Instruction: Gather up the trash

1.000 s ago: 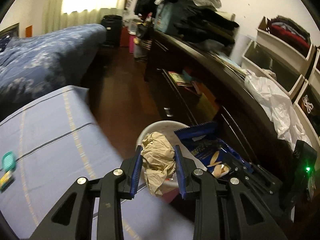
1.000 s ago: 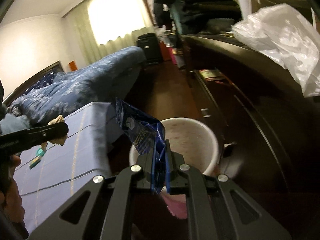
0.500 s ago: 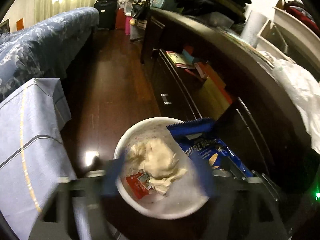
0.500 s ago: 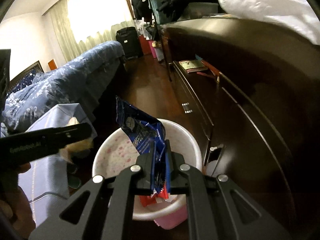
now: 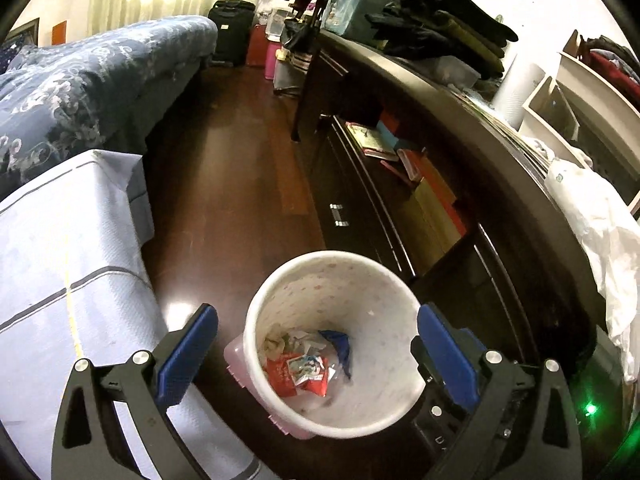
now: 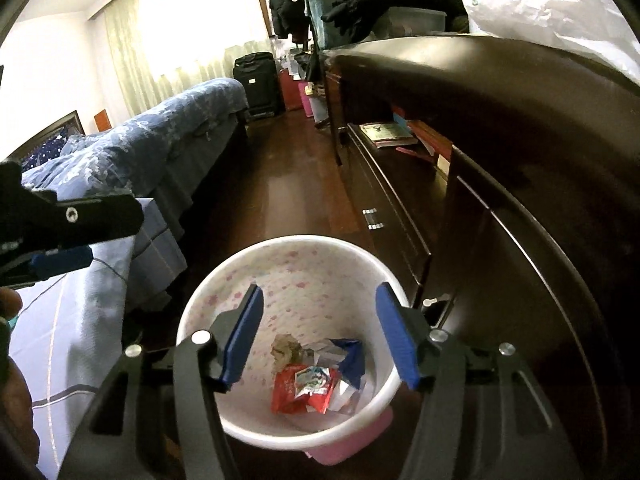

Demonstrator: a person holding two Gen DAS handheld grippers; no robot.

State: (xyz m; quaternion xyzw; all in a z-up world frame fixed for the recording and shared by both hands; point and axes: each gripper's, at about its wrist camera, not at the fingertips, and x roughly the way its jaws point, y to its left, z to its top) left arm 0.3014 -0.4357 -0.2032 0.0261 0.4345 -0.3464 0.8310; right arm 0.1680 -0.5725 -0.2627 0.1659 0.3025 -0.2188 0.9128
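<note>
Lying below hand-held grippers (image 6: 318,334): trash (image 6: 316,380).

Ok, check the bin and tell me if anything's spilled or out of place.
Nothing stands out. The bin stands upright on the floor, with the blue wrapper, red packet and crumpled paper all inside. Both grippers are open and empty.

We see a bed w/ blue floral quilt (image 5: 92,76) at left and a dark wood floor (image 5: 240,160) running to a black suitcase (image 5: 230,30) by the curtains (image 6: 180,56). At right, a dark cabinet (image 5: 460,128) w/ books on its shelf (image 5: 372,140); folded clothes (image 5: 440,28) and a white plastic bag (image 5: 600,224) on top.
</note>
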